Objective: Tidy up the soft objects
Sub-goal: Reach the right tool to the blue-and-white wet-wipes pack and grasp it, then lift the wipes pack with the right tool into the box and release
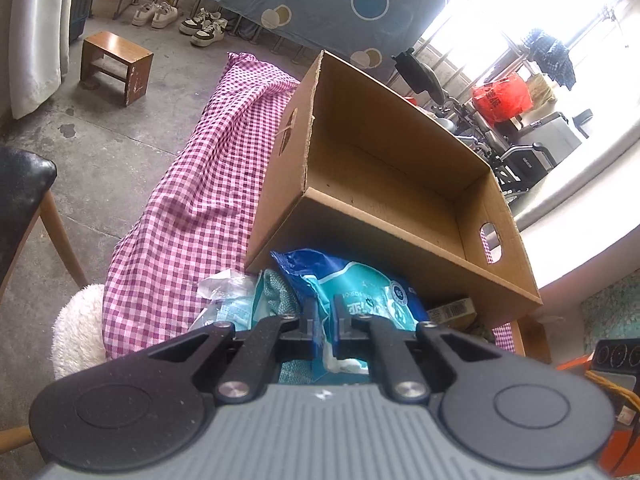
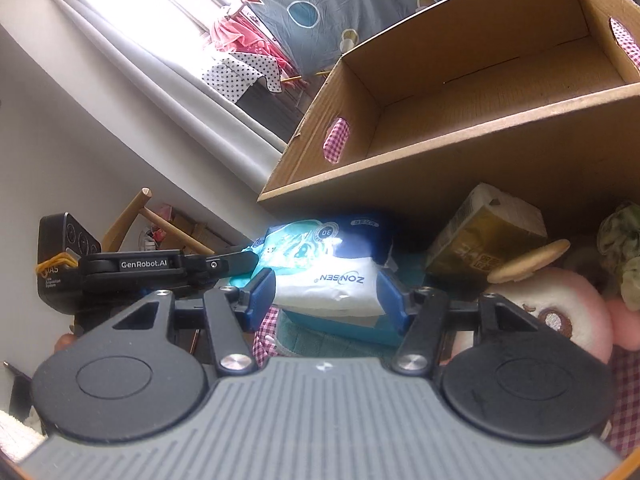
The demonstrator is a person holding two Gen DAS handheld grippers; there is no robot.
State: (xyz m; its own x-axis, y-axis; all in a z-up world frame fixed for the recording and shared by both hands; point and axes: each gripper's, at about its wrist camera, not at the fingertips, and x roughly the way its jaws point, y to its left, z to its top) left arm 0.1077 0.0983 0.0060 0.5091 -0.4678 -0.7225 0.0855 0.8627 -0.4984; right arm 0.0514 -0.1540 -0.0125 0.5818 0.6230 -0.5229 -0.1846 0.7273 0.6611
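Note:
A blue and teal wipes pack (image 1: 360,292) lies on pink checked cloth just in front of an open, empty cardboard box (image 1: 400,184). My left gripper (image 1: 325,312) is shut on the pack's near edge, its fingers almost together. In the right wrist view the same pack (image 2: 332,276) shows a white face. My right gripper (image 2: 326,294) is shut on it, one blue pad pressing each end. The left gripper (image 2: 248,258) reaches in from the left to the pack's far corner. The cardboard box (image 2: 460,92) stands right behind.
An olive tissue pack (image 2: 484,236), a pink and white plush (image 2: 560,320) and a green soft thing (image 2: 624,248) lie to the right of the pack. A clear plastic wrapper (image 1: 224,292) and a white fluffy item (image 1: 76,328) are at the left. A chair (image 1: 24,200) stands on the floor beside.

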